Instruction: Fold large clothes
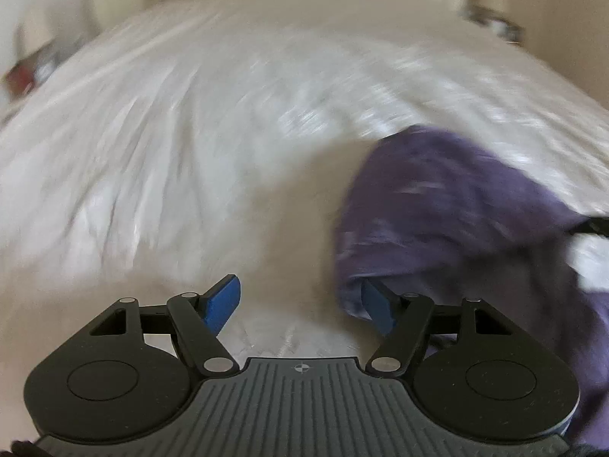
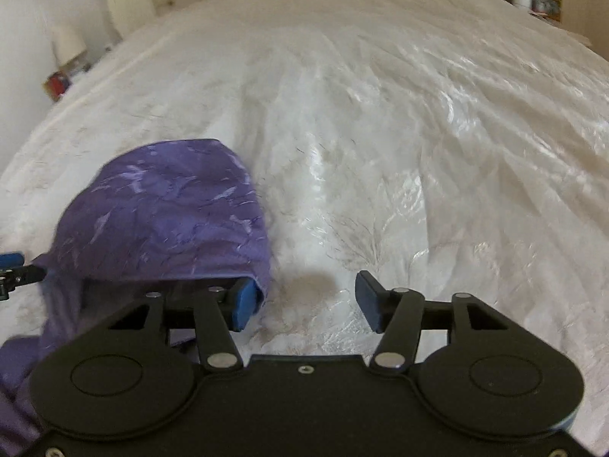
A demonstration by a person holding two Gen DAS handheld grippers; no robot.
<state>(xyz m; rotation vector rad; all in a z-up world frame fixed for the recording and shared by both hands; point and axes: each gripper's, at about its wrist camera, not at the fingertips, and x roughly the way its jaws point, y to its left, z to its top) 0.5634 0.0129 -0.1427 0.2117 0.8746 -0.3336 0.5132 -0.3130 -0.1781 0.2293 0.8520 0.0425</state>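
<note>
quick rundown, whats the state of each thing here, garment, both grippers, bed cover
purple garment: bunched, partly lifted off the bed, draped over one inner finger of each gripper
left gripper: open, nothing pinched between its pads
right gripper: open, nothing pinched between its pads
white bed cover: spread out, wrinkled

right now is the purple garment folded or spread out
Neither flat nor neatly folded: the garment hangs bunched between both grippers, draped over one finger above the bed.

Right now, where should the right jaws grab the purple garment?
Take the purple garment at its near folded edge beside the right gripper, coming from the right. That edge lifts off the white bedspread, and the open jaws hold nothing.
</note>
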